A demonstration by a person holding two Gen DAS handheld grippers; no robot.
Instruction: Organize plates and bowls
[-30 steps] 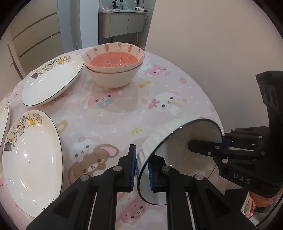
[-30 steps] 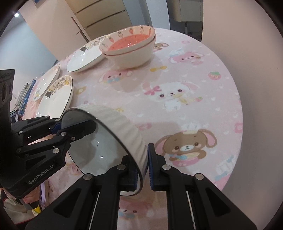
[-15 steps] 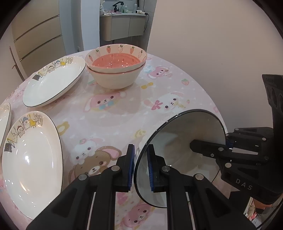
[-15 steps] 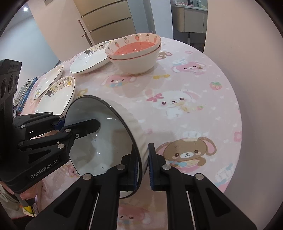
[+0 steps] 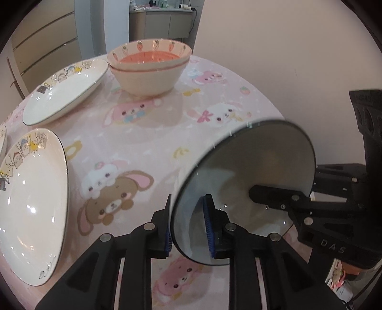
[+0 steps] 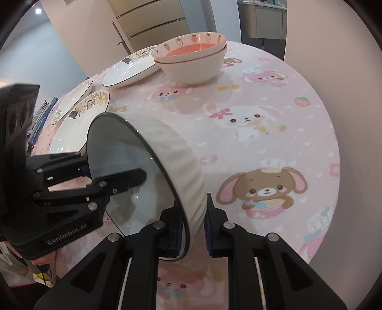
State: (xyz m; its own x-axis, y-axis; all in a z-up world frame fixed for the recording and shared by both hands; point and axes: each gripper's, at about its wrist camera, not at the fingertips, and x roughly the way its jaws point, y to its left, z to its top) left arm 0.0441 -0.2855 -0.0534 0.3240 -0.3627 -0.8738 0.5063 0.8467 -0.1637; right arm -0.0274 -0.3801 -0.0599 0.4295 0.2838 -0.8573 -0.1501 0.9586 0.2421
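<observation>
Ribbed bowl (image 5: 250,171) lifted higher, tilted on edge; left gripper (image 5: 188,225) and right gripper (image 6: 193,229) both clamp its rim, heading for stacked bowls (image 5: 150,69)

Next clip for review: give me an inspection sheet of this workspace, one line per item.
Surface: round table under a pink cartoon-animal cloth.
Job's things: white ribbed bowl, dark-rimmed, held tilted above the table by both grippers; two stacked strawberry bowls at the far side; three cartoon-edged plates lying flat.
Clutter: nothing seen on the table.
Grippers: left gripper and right gripper each shut on the bowl's rim, one finger inside, one outside.
Cables: thin dark cable below the left gripper.
Surroundings: drawer cabinet, vanity counter, books beyond the table edge.
</observation>
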